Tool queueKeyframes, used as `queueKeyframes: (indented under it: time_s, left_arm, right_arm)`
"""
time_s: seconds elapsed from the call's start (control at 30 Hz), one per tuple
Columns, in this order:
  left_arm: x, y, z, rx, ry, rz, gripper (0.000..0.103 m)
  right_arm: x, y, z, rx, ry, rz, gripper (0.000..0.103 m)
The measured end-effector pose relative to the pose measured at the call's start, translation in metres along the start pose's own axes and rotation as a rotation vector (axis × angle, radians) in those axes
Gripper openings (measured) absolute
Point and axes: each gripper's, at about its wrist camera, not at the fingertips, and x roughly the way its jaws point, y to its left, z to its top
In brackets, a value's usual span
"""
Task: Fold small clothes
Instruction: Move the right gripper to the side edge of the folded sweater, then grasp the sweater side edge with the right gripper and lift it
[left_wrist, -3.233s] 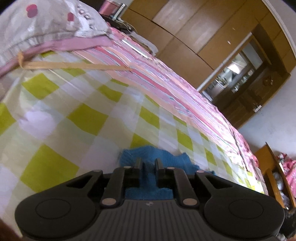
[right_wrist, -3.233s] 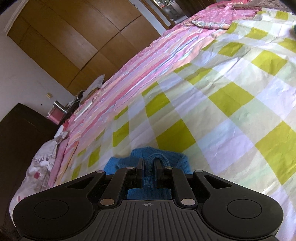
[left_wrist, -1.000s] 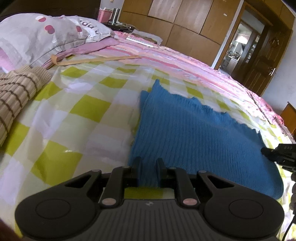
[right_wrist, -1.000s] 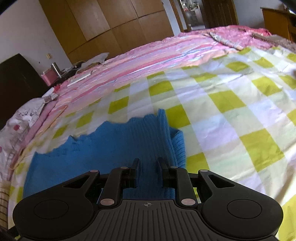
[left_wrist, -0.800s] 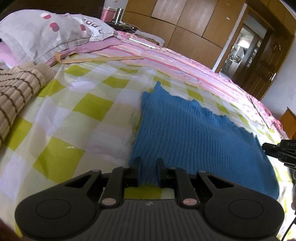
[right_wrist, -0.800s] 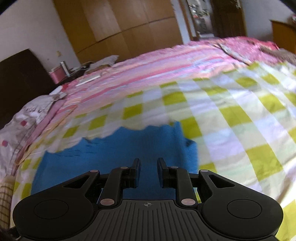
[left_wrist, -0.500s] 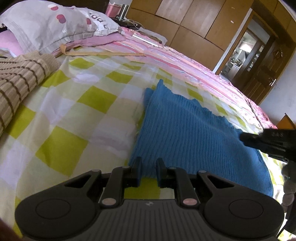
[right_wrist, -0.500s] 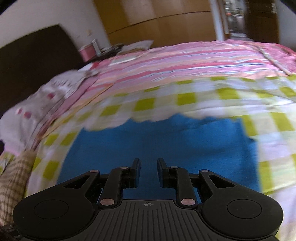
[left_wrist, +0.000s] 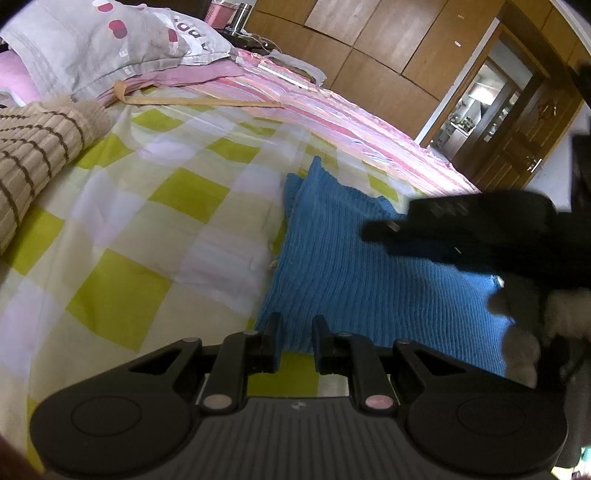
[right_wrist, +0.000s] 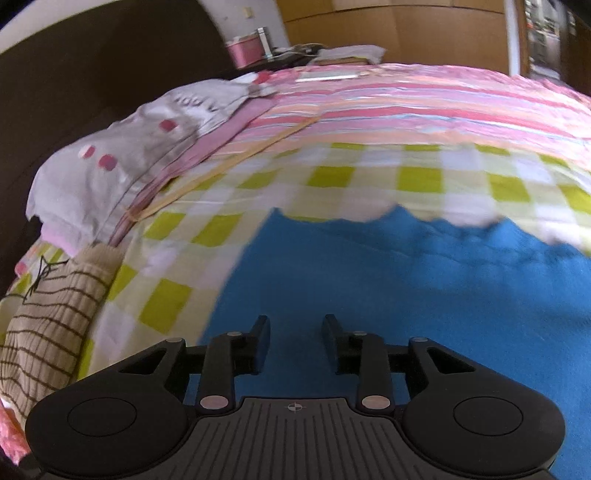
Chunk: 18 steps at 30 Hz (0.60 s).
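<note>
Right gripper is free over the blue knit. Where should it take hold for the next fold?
Probably the far scalloped edge of the blue knit, coming over the top from the near side. It lies flat and free on the checked sheet; the left gripper already holds the near corner.

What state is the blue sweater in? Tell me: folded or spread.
Spread. The blue sweater lies flat on the checked sheet, one layer except a small doubled edge at its far left corner.

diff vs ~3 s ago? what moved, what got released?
The blue knit garment, earlier bunched at both grippers, now lies spread flat on the checked sheet. The right gripper let go of its edge, swung across above the garment, and its jaws are opening with nothing between them. The left gripper still pinches the near corner. The striped beige garment did not move.
</note>
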Motion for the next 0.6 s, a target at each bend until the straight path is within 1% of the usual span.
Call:
queueKeyframes:
  time_s: [0.03, 0.13, 0.2, 0.4, 0.53, 0.6]
  left_arm:
    - [0.0, 0.0, 0.0, 0.001, 0.003, -0.006, 0.023]
    - [0.002, 0.001, 0.0, -0.006, 0.02, -0.03, 0.03]
    - [0.003, 0.001, -0.001, -0.008, 0.029, -0.044, 0.031]
    - [0.004, -0.002, -0.002, 0.007, 0.043, -0.063, 0.036]
    - [0.006, -0.003, -0.002, 0.006, 0.048, -0.07, 0.037]
    - [0.007, -0.003, -0.002, 0.008, 0.047, -0.068, 0.037]
  right_arm:
    - [0.004, 0.006, 0.003, -0.006, 0.003, 0.005, 0.032]
    - [0.02, 0.021, 0.013, -0.008, 0.031, 0.024, 0.033]
    - [0.033, 0.031, 0.018, -0.016, 0.052, 0.015, 0.035]
    - [0.066, 0.058, 0.03, -0.123, 0.099, -0.073, 0.041]
    - [0.079, 0.075, 0.03, -0.242, 0.13, -0.147, 0.041]
    - [0.082, 0.08, 0.029, -0.28, 0.135, -0.168, 0.04]
